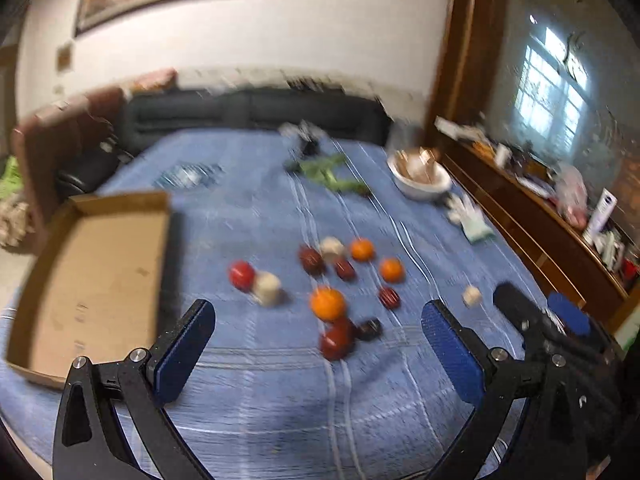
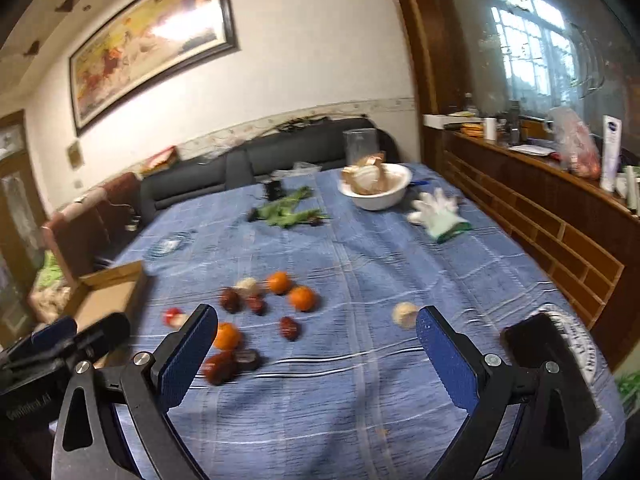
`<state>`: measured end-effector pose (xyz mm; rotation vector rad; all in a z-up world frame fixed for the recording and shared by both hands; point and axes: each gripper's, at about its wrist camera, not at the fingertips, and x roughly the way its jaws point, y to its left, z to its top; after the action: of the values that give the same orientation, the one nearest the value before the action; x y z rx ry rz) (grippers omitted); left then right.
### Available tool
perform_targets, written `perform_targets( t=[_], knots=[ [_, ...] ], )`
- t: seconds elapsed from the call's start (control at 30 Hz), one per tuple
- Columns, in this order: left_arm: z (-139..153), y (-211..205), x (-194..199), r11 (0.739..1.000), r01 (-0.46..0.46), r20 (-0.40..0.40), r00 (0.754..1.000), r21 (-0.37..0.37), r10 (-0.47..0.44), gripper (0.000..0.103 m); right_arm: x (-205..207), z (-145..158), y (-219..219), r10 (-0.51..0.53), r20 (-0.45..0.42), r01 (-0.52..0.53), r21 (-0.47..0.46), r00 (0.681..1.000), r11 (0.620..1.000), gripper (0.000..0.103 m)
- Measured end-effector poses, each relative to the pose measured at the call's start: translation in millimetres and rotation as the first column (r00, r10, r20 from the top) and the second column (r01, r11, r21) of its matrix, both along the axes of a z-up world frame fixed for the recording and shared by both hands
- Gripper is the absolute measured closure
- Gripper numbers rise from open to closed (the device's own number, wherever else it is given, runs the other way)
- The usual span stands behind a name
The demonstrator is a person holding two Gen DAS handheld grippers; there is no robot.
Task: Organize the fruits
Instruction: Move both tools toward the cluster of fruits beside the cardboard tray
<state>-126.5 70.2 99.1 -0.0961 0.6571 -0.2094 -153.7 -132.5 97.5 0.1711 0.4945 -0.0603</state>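
Both grippers' blue-padded fingers spread wide, left [image 1: 318,330] and right [image 2: 317,338], empty; round orange fruit [image 1: 327,303] on blue-clothed desk [image 1: 280,400] ahead.

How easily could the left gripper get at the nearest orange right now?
Probably yes. The left gripper is wide open and empty, and the nearest orange lies on the blue cloth just ahead of its fingers. One caution: dark red fruit crowds against the orange's near side.

1. Motion blur smears the fruits [image 1: 332,296] in the left wrist view; the dark kinds cannot be told.
2. The cardboard box [image 2: 116,292], at nine o'clock, sits half hidden behind the left gripper [image 2: 80,330].
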Motion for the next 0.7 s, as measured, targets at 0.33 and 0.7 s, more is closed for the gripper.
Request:
perform_targets(
  t=[0.33,0.7],
  knots=[
    [-49,35,32,0.995,-0.095,-0.152,0.983,0.043,0.100,0.000,22,-14,-3,0.014,-0.038,-0.014,0.003,0.999,1.000,0.002],
    [-42,79,28,0.959,-0.255,-0.083,0.960,0.124,0.266,0.000,36,-18,-13,-0.013,-0.061,0.014,0.013,0.998,1.000,0.001]
  ],
)
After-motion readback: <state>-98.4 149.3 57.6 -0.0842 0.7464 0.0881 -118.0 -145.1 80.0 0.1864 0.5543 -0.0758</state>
